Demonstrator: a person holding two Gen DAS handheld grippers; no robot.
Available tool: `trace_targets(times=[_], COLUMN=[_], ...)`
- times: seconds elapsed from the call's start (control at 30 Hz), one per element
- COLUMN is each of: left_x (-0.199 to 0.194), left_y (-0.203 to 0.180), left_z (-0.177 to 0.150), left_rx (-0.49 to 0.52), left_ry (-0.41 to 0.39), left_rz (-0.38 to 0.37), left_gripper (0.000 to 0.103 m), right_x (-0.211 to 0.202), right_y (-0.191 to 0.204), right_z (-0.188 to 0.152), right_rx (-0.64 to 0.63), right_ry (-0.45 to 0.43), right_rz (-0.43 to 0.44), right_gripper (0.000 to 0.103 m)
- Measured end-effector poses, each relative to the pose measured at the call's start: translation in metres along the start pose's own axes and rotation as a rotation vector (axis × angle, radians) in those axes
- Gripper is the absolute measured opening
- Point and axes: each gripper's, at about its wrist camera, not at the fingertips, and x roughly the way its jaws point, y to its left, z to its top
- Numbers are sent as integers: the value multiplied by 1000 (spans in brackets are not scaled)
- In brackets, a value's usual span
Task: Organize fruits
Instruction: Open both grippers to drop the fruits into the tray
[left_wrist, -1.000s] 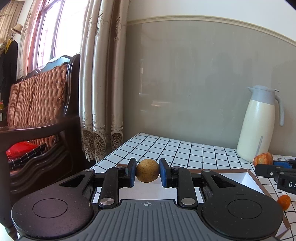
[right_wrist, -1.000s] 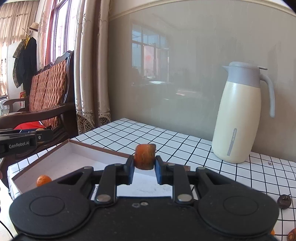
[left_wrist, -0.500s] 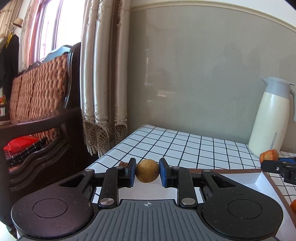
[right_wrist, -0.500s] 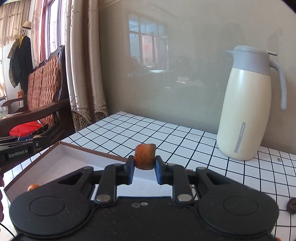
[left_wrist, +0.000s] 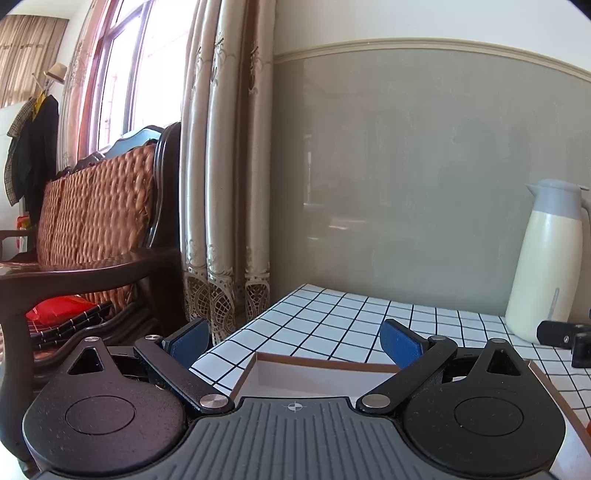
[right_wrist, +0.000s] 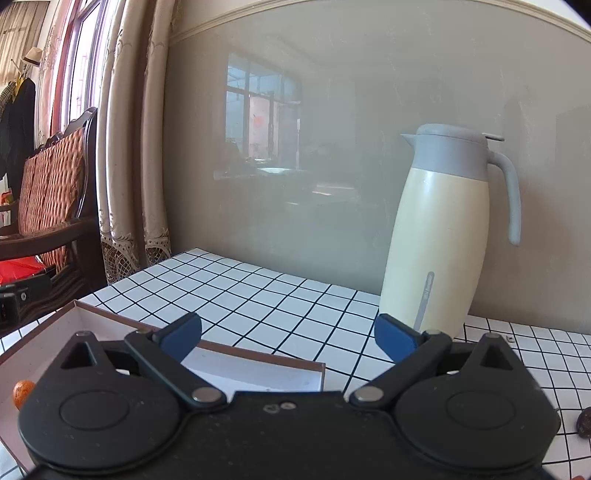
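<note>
My left gripper (left_wrist: 295, 341) is open and empty, held over the near left corner of a shallow brown-rimmed white box (left_wrist: 325, 363). My right gripper (right_wrist: 288, 338) is open and empty over the same box (right_wrist: 258, 356), near its far right corner. A small orange fruit (right_wrist: 23, 392) lies in the box at the left edge of the right wrist view. A dark wrinkled fruit (right_wrist: 583, 424) lies on the checked tablecloth (right_wrist: 258, 295) at the far right. The round brown fruit and the reddish fruit are out of sight below the grippers.
A cream thermos jug (right_wrist: 439, 236) with a grey lid stands on the table by the grey wall; it also shows in the left wrist view (left_wrist: 546, 258). Curtains (left_wrist: 225, 184) and a wooden wicker-backed chair (left_wrist: 96, 229) stand left of the table edge.
Both grippers have opened. The round brown fruit has left the left jaws and the reddish fruit has left the right jaws; both are gone from view.
</note>
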Motion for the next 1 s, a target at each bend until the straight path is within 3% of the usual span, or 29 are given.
trace_targets(times=[0.53,1.0], left_x=[-53,-105], left_y=[-11,-13], left_z=[-13,-25], left_rx=[25,19], left_ry=[-7,-10], left_rz=[-50,-89], left_gripper=[103,103], right_x=[-56,-126], right_y=[-2,-3], right_z=[-16,-40], right_rx=[-29,-104], right_ry=[-58,-113], right_rz=[-41,-16], right_gripper=[97,97])
